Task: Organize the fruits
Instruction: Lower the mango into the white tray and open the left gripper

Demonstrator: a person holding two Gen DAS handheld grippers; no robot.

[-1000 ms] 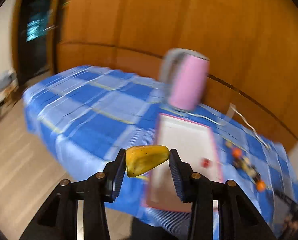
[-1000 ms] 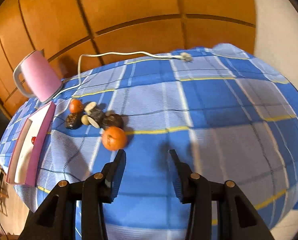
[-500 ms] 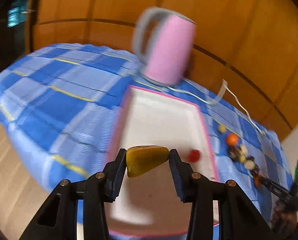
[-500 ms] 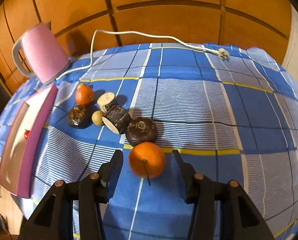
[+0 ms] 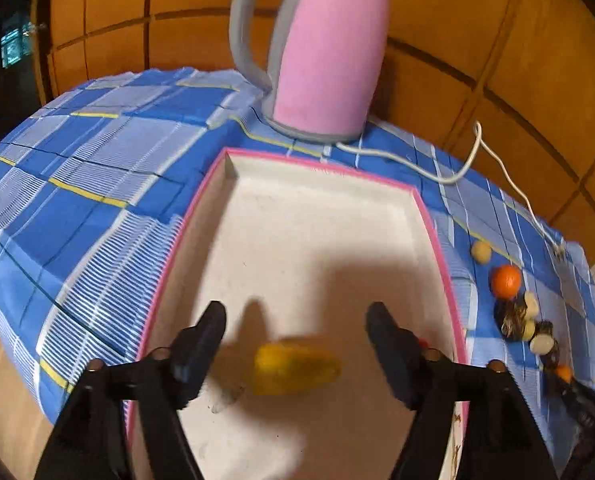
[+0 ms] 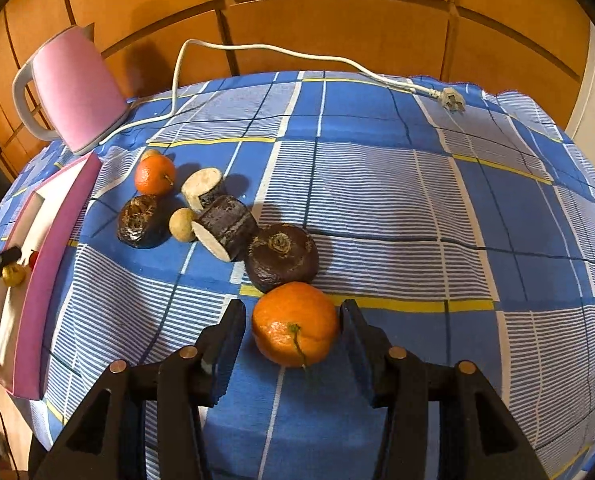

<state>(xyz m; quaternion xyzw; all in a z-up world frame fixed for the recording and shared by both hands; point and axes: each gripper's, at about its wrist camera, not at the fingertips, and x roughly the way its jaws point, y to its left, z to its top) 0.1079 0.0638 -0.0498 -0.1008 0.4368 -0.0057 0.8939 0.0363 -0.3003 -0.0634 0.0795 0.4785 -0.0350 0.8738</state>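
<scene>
My left gripper (image 5: 295,330) is open over the white tray with a pink rim (image 5: 427,220). A yellow fruit (image 5: 295,368), blurred, lies free between and below its fingers on the tray floor. A small red fruit (image 5: 422,343) peeks out behind the right finger. My right gripper (image 6: 293,330) is open with its fingers on both sides of an orange (image 6: 295,324) on the blue checked cloth; small gaps show at each side. Behind it lie dark round fruits (image 6: 281,258), cut pieces (image 6: 225,226), a small pale fruit (image 6: 181,224) and a second orange (image 6: 154,175).
A pink kettle (image 5: 325,52) stands just behind the tray, its white cord (image 6: 257,50) trailing over the cloth to a plug (image 6: 451,100). A wooden panel wall runs behind the table. The tray (image 6: 37,272) sits at the table's left end, near the edge.
My left gripper has opened and let go of the yellow fruit, which dropped into the tray. My right gripper moved forward so its fingers now flank the orange.
</scene>
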